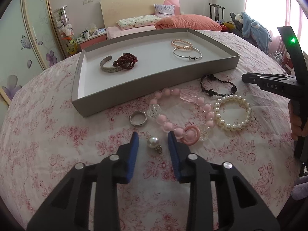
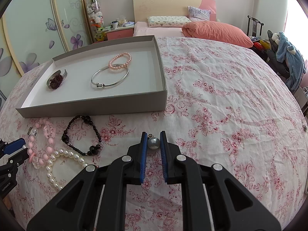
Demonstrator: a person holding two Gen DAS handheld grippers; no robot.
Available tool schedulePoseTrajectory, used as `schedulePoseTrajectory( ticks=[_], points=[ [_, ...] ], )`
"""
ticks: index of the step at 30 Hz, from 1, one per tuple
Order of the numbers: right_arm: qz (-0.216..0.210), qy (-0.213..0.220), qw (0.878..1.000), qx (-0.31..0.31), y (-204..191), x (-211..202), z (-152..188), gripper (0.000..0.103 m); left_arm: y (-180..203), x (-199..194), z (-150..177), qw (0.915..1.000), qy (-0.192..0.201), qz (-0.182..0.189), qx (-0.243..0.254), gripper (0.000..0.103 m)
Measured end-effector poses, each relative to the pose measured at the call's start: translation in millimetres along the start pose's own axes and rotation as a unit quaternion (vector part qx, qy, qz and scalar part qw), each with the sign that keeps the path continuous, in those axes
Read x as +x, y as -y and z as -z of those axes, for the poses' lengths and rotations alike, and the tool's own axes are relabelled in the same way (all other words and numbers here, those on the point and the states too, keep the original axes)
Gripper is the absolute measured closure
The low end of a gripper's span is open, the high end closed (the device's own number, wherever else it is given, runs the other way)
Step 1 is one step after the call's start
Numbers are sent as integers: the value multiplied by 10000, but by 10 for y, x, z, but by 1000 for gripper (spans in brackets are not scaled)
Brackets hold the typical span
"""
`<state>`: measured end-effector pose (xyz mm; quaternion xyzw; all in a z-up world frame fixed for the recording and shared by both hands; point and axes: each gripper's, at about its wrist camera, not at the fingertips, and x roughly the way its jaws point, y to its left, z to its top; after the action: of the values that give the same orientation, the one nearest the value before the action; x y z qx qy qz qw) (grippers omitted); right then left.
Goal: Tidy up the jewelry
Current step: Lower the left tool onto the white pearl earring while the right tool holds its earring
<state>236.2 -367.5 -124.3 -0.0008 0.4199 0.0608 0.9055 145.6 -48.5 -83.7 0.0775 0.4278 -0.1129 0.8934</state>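
Left gripper (image 1: 153, 140), lower centre of the left wrist view: blue pads part-open, astride a white pearl pendant with a small metal cap (image 1: 153, 143), gaps showing on both sides, no contact visible. Right gripper (image 2: 153, 141), lower centre of the right wrist view: blue pads clamped on a grey pearl pendant with a metal loop (image 2: 154, 143), held above the floral cloth.

Just beyond the left gripper, on a white bedspread printed with pink flowers (image 1: 48, 134): plain silver ring (image 1: 137, 118), left of centre; chunky pink and clear bead bracelet with a pink ring charm (image 1: 192, 119), touching the right pad's tip; white pearl bracelet (image 1: 233, 112) at centre right; black bead bracelet (image 1: 218, 85) above it.

Further back, upper centre: shallow grey cardboard tray with a white inside (image 1: 154, 77). Inside, at left, an engraved silver cuff (image 1: 107, 66) against a dark red bead bracelet (image 1: 126, 59); at right, a thin silver bangle (image 1: 187, 54) overlapped by a peach pearl bracelet (image 1: 182, 43).
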Motion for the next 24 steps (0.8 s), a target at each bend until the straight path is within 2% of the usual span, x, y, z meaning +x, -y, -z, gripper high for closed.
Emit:
schedulePoseTrajectory(
  ticks=[6,10,17,24],
  points=[
    [1,0,10000,-1,1,1,0,89,51,6,-12,9999,9,-66,119,80],
    [2,0,10000,-2,-1,0,0,89,60,8,-14,9999,6,-47,149,89],
    [1,0,10000,0,-3,0,-1,89,-2,11,-14,9999,4,-105,-5,89],
    [2,-1,10000,0,-2,0,0,89,-155,2,4,9993,-13,-312,-181,89]
  ],
)
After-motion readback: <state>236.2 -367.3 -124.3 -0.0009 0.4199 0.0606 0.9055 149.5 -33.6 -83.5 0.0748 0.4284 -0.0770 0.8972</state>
